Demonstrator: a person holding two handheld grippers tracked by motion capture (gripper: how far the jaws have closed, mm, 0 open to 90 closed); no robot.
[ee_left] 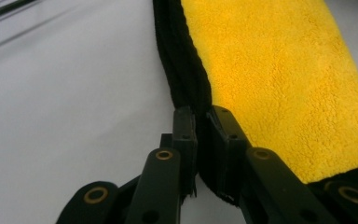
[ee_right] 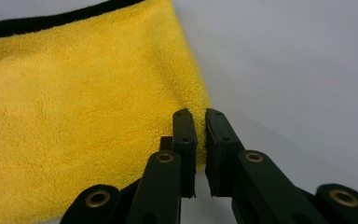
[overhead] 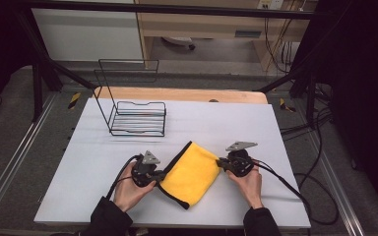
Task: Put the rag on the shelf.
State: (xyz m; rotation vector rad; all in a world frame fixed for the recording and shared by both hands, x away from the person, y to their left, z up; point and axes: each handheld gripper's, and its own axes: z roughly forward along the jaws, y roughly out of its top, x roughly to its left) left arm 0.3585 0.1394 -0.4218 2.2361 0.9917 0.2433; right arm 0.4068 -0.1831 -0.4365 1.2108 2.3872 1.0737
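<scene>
Hands are reaching in from the near edge of a white table [overhead: 103,157], each one holding a claw. Between them a yellow cloth [overhead: 193,173] with a black border is lying folded and slanted on the near half of the table. The left claw [overhead: 158,177] is pinching the cloth's black-bordered left edge; in the left gripper view its jaws are standing almost together with the thick black hem [ee_left: 186,70] squeezed between them. The right claw [overhead: 220,164] is gripping the cloth's right edge, where the plain yellow fold is; in the right gripper view the jaws are nearly closed on that yellow edge [ee_right: 200,100], with the rest of the cloth spreading off to the left. Black cables are trailing back from both claws toward the person's dark sleeves. Farther back on the left, well apart from the cloth, a black wire rack [overhead: 135,118] is standing upright on the table.
</scene>
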